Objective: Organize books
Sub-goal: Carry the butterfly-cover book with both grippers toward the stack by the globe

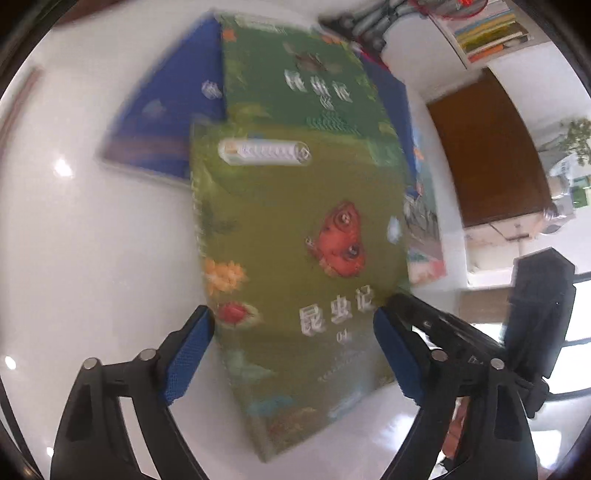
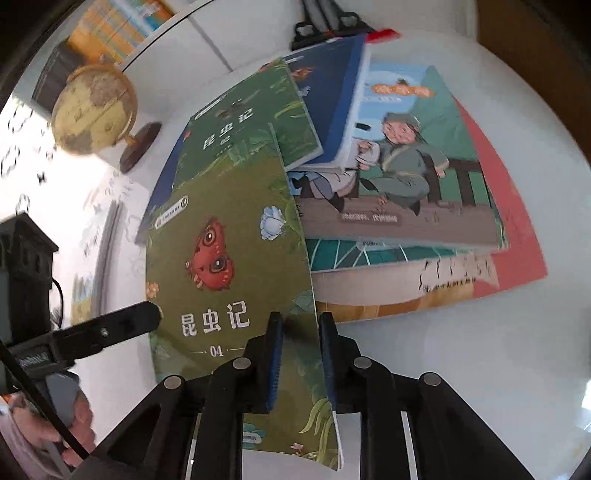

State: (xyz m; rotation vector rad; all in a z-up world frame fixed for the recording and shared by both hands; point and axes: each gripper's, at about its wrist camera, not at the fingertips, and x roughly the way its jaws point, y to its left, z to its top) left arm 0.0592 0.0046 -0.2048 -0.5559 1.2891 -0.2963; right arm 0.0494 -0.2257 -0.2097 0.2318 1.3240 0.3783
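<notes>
A green book with a red butterfly and "04" on its cover (image 2: 229,266) is lifted off the white table. My right gripper (image 2: 301,354) is shut on its right edge. The same book fills the left wrist view (image 1: 295,258). My left gripper (image 1: 293,354) is open, its blue pads on either side of the book's near end. A second green book (image 2: 251,122) lies behind it on a blue book (image 2: 332,96). An illustrated book with a seated figure (image 2: 406,177) and a red-covered book (image 2: 509,236) are stacked to the right.
A globe on a wooden stand (image 2: 92,110) is at the back left of the white table (image 2: 461,369). A bookshelf with coloured spines (image 1: 487,29) is behind. A brown door (image 1: 487,155) is on the right. A paper with drawings (image 2: 96,229) lies at the left.
</notes>
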